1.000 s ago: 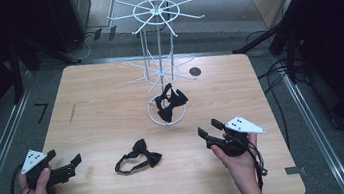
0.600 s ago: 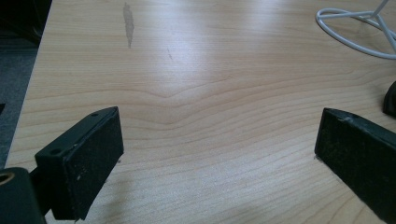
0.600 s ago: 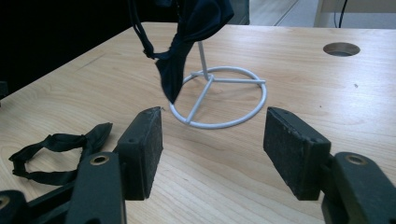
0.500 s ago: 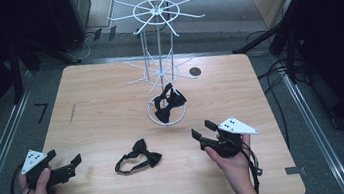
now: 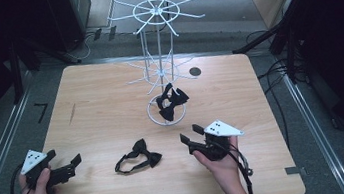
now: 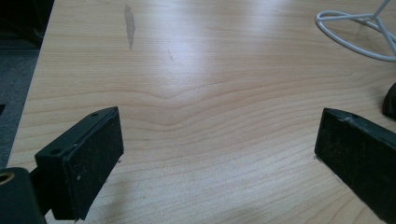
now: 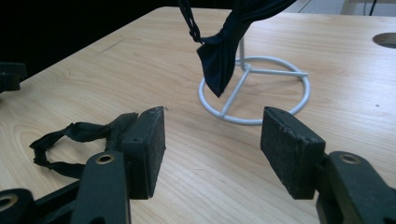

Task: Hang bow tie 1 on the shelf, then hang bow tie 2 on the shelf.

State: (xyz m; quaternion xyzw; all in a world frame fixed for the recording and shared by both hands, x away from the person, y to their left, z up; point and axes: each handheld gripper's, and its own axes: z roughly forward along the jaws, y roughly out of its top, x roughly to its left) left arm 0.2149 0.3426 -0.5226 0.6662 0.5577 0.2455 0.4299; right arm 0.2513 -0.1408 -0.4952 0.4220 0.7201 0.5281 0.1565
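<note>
A loose black bow tie lies flat on the wooden bench, close to its near edge and roughly midway along it, with its long axis running across the bench from left to right and its neck strap looped out toward the left. The right gripper rests just beside the tie's right end, so the tie lies to the left of the right fingers. In the right gripper view the tie sits low and left, partly behind the left finger, not between the two. The right jaws stand apart with nothing between them, and they have just been closing a little. The left gripper sits by the near left corner, well apart from the tie, its fingers spread wide over bare wood and holding nothing. The right hand is plainly the nearer one. A second bow tie hangs from a white wire stand whose ring base rests near the bench's middle.
</note>
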